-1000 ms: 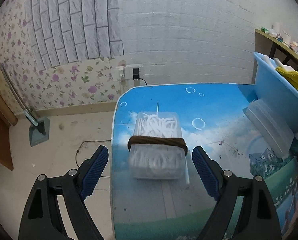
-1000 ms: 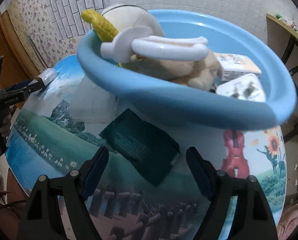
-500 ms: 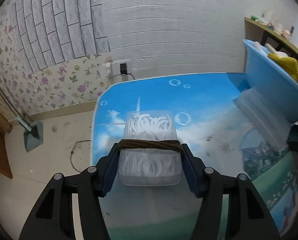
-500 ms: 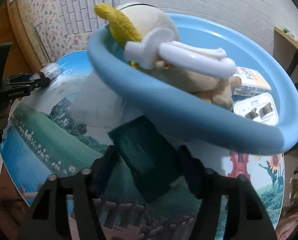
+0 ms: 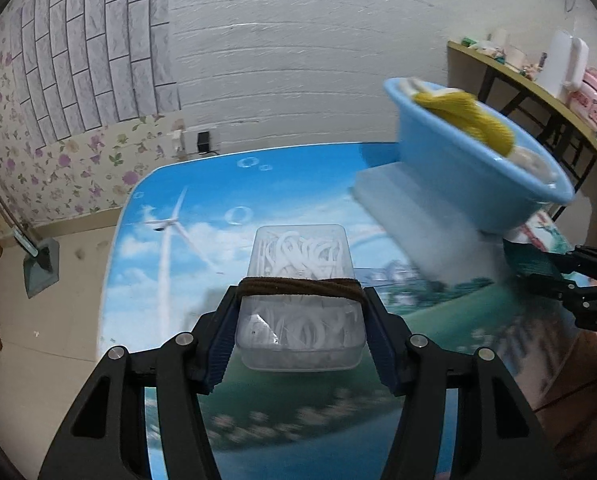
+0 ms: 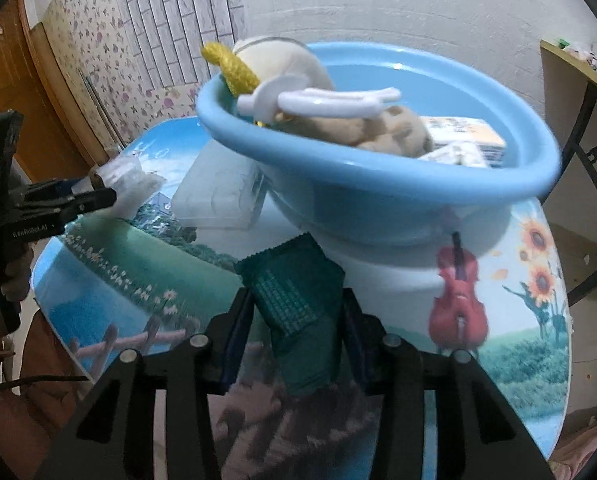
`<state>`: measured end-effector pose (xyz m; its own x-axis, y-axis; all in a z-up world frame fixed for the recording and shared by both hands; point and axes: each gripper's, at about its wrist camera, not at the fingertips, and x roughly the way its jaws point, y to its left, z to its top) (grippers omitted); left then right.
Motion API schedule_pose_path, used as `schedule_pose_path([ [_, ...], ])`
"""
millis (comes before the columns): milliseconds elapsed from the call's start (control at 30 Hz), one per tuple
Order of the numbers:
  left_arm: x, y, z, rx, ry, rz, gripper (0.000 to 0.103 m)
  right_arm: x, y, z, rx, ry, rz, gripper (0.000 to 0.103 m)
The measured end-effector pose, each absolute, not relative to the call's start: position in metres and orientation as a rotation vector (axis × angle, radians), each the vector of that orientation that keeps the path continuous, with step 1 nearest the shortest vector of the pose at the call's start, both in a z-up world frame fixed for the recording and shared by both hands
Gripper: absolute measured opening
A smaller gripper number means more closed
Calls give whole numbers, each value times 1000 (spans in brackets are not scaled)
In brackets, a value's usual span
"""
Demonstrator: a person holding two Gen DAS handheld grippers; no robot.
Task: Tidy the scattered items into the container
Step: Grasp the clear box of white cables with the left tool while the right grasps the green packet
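Observation:
My left gripper (image 5: 300, 334) is shut on a clear plastic box of white rings (image 5: 300, 276) with a brown band around it, held above the table. My right gripper (image 6: 298, 340) is shut on a dark green packet (image 6: 298, 300) just in front of the blue basin (image 6: 378, 184). The basin stands on a clear box (image 6: 218, 196) and holds a plush toy (image 6: 362, 124), a yellow cord, a white plastic piece and small boxes. The basin (image 5: 458, 152) also shows at the right of the left wrist view.
The table (image 5: 202, 216) has a printed landscape cover and a rounded edge; floor lies to its left. A shelf with clutter (image 5: 538, 72) stands behind the basin. A wall socket with a plug (image 5: 202, 140) is at the table's far end.
Both grippers closed: the left on the clear box of rings, the right on the green packet. Both have lifted their items off the table, and the left has swung toward the basin.

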<state>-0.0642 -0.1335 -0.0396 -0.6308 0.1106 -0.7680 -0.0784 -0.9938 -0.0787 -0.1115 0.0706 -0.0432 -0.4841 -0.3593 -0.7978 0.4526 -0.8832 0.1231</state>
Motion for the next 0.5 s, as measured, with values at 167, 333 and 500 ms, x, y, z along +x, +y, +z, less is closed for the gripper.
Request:
schedule_pose_path([
  [167,-52,-106,-27,-1256,-64,2742,58,-102,85,-36,1199,89,-2373,42],
  [333,-45,-79,-14,-1215,-79,2734,58,-99,99,-37,1193,41,-2383,42],
  [500,-43,-58,0,-1158,-106,2732,58,-94,108,-36,1176,14,-2370,42],
])
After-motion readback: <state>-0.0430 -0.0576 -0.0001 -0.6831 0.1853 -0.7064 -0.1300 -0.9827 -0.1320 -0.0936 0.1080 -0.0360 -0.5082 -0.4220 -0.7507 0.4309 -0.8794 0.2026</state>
